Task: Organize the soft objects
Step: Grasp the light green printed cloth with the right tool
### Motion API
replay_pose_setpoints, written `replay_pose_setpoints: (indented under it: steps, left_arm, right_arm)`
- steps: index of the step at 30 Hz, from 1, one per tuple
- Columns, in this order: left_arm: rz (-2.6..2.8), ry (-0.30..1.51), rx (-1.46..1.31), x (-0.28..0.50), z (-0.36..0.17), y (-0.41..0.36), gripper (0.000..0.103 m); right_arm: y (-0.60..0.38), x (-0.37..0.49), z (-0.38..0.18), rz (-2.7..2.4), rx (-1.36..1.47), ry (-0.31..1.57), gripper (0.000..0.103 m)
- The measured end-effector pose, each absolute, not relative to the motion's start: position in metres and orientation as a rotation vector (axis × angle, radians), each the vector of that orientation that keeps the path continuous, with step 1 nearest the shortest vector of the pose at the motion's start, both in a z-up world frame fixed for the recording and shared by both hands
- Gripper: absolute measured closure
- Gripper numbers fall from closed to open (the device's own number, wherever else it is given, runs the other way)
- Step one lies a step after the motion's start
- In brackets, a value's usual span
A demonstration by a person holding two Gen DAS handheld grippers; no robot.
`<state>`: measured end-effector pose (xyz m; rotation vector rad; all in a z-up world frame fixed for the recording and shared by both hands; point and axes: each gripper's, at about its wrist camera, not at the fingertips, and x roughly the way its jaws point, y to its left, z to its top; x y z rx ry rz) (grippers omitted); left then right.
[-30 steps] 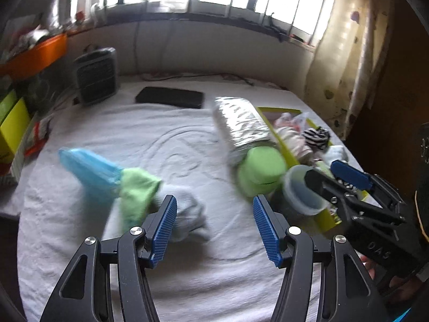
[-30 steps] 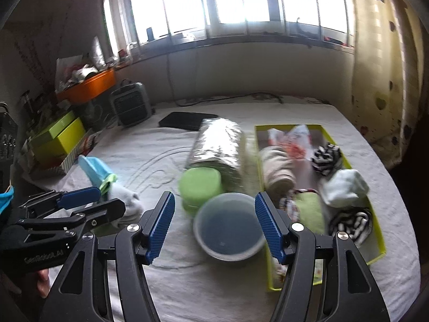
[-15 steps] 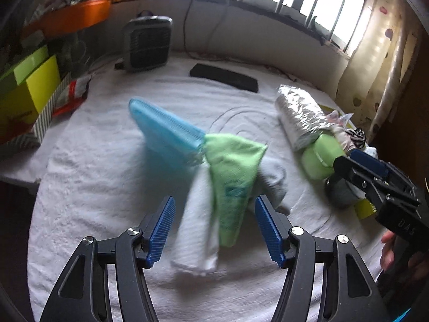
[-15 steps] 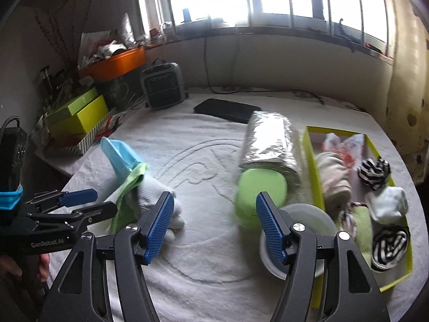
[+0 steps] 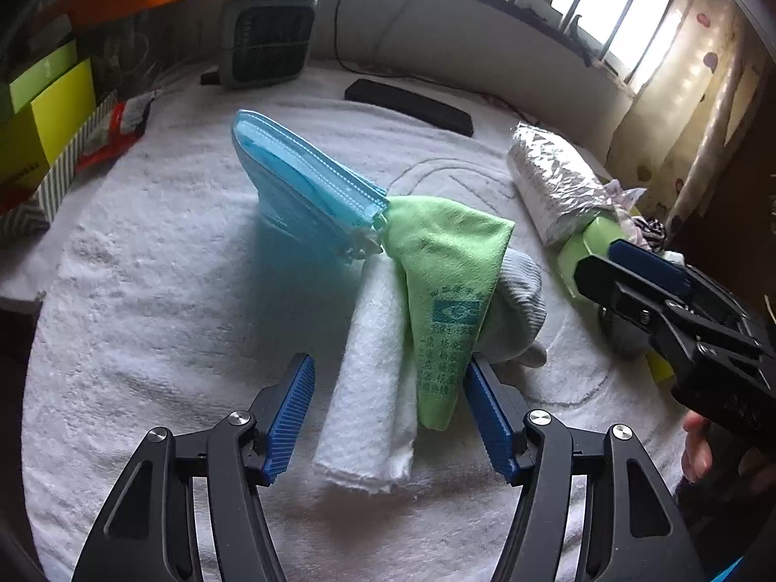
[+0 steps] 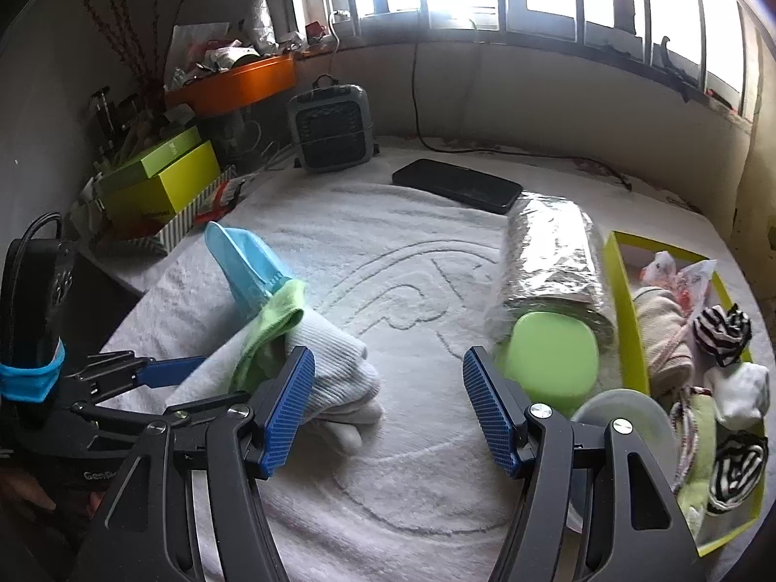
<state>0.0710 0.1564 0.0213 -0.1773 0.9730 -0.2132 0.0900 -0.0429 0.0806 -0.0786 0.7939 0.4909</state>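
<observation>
Left wrist view is showing the left gripper [image 5: 388, 412] standing spread, its jaws having just been opening, with the folded white towel [image 5: 371, 388] and green cloth [image 5: 446, 291] lying between them, unpinched. The blue masks [image 5: 300, 189] and grey sock [image 5: 516, 310] are touching that pile on the white bedspread [image 5: 145, 315]. The right gripper [image 6: 388, 412] is hanging spread over bare bedspread, beside the yellow tray [image 6: 625, 339]

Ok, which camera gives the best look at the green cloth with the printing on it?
The left wrist view: the green cloth lies unfolded between its open fingers, printing visible. The right wrist view shows only a bunched edge.
</observation>
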Motion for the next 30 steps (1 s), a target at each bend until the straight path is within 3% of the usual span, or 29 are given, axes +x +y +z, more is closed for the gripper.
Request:
replay_pose_setpoints:
  steps: [26,28,29,30]
  left_arm:
    - [-0.221,0.992,-0.230,0.054,0.013,0.176,0.040]
    - [-0.221,0.992,-0.231,0.054,0.013,0.177,0.040]
    - [-0.222,0.992,-0.232,0.054,0.013,0.177,0.040]
    - [-0.223,0.992,-0.233,0.054,0.013,0.178,0.040]
  right_arm:
    - [0.028,0.114,0.068,0.673,-0.050,0.862,0.039]
    - [0.029,0.114,0.068,0.674,-0.054,0.854,0.048]
    - [0.030,0.114,0.068,0.671,-0.060,0.851,0.059]
    - [0.031,0.115,0.067,0.669,-0.066,0.850,0.062]
